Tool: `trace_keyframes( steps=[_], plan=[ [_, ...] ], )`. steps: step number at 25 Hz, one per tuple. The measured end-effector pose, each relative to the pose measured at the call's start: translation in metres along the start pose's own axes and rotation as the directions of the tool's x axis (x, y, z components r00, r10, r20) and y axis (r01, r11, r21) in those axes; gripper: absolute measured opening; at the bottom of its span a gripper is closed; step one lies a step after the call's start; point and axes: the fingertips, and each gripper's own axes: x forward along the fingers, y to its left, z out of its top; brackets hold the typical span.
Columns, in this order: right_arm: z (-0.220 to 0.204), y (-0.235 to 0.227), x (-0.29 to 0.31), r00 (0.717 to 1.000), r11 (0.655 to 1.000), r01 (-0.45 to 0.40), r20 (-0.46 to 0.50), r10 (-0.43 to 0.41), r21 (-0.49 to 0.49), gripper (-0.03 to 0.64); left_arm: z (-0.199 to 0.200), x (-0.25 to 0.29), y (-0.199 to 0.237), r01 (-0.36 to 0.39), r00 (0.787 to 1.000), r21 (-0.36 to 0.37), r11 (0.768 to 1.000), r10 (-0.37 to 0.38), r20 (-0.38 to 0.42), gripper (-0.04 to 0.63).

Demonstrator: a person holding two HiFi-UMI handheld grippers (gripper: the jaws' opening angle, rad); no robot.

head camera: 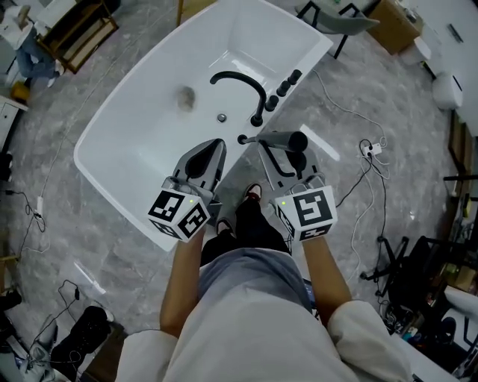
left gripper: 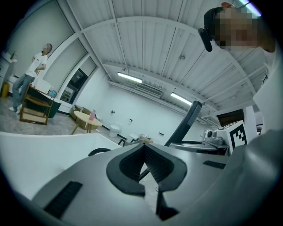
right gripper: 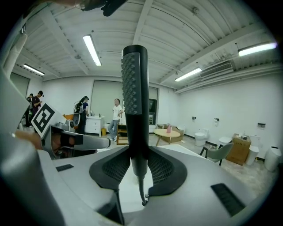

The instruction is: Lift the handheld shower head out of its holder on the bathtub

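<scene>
The black handheld shower head (head camera: 285, 140) lies level above the near rim of the white bathtub (head camera: 112, 127), with my right gripper (head camera: 287, 151) shut on its handle. In the right gripper view the shower head (right gripper: 135, 88) stands between the jaws of the right gripper (right gripper: 138, 152), dotted nozzle face at the far end and a thin hose trailing below. A small black fitting (head camera: 242, 139) sits on the rim just left of it. My left gripper (head camera: 213, 149) hovers over the tub's near edge, shut and empty. The left gripper (left gripper: 143, 148) also sees the shower head (left gripper: 188, 121) to its right.
A curved black faucet (head camera: 243, 82) and several black knobs (head camera: 284, 83) stand on the tub's right rim. Cables and a white power strip (head camera: 371, 148) lie on the floor at right. A chair (head camera: 340, 22) stands beyond the tub. People stand far off near a round table (right gripper: 167, 131).
</scene>
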Motion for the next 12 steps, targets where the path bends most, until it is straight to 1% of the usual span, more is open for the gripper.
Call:
trace_keyframes(
  steps=[4,9,12],
  plan=[
    [-0.0019,0.0072,-0.0001,1.000,1.000,-0.003,-0.012,0.003,0.010,0.138,0.0010,-0.0063,0.0002,0.007,1.000,-0.007,1.000,-0.007,0.006,0.005],
    [-0.0011,0.0086,0.0027,1.000,1.000,-0.001,0.000,0.001,0.021,0.138,0.0016,-0.0079,0.0018,0.007,1.000,0.012,1.000,-0.008,0.001,0.005],
    [-0.0032,0.0067,0.0006,1.000,1.000,0.003,-0.009,-0.002,0.024,0.138,-0.0024,-0.0089,0.0005,0.003,1.000,0.012,1.000,-0.003,-0.005,0.005]
  ],
)
